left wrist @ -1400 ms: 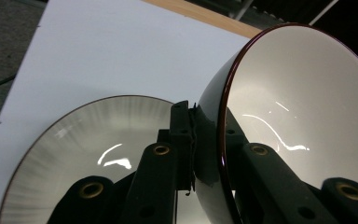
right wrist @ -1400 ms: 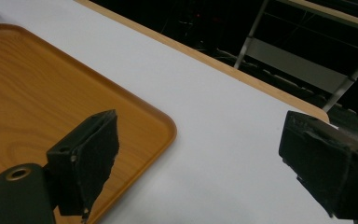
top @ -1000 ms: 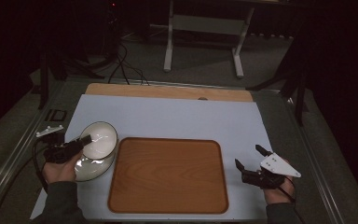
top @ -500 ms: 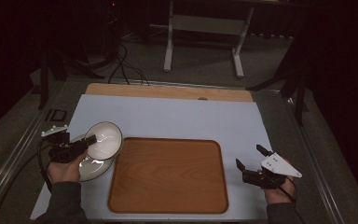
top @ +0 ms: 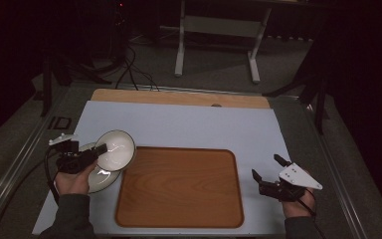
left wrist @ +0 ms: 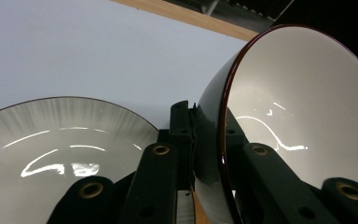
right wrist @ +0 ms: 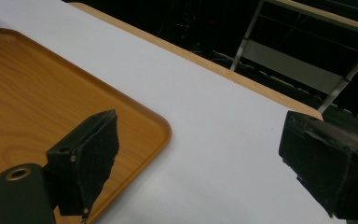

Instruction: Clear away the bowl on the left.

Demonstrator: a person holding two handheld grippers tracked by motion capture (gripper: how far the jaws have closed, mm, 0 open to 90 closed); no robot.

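Note:
A white bowl with a dark outside and a dark red rim hangs tilted above a shallow white plate at the table's left. My left gripper is shut on the bowl's rim. In the left gripper view the bowl stands on edge at the right, its wall pinched between the jaws of that gripper, and the plate lies below at the left. A wooden tray lies in the middle with nothing on it. My right gripper stands open to the tray's right, nothing between its jaws.
A pale blue-white mat covers the table, with a wooden strip along its far edge. In the right gripper view the tray's corner lies left of the open gripper. A metal frame stands beyond the table.
The bowl has come up off the plate, tipped onto its edge and shifted a little right toward the tray, with the left gripper shut on it. The right hand stayed still.

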